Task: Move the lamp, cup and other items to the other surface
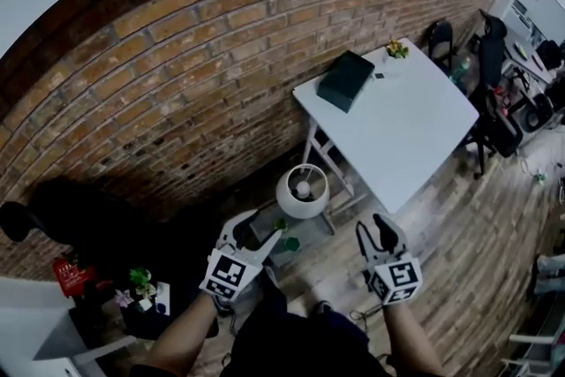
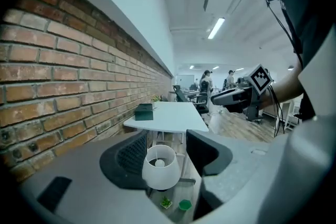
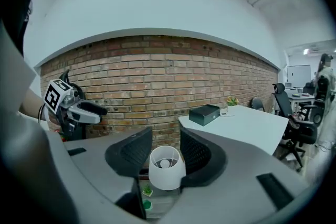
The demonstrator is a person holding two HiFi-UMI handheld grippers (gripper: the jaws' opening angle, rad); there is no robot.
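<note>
Lamp (image 1: pixel 302 190) stands upright, low by the brick wall (image 1: pixel 177 84) and near of the white table (image 1: pixel 415 146), straight ahead between my grippers, closer to the left gripper (image 1: pixel 259 230) than the right gripper (image 1: pixel 377 235), both spread with nothing pinched.
</note>
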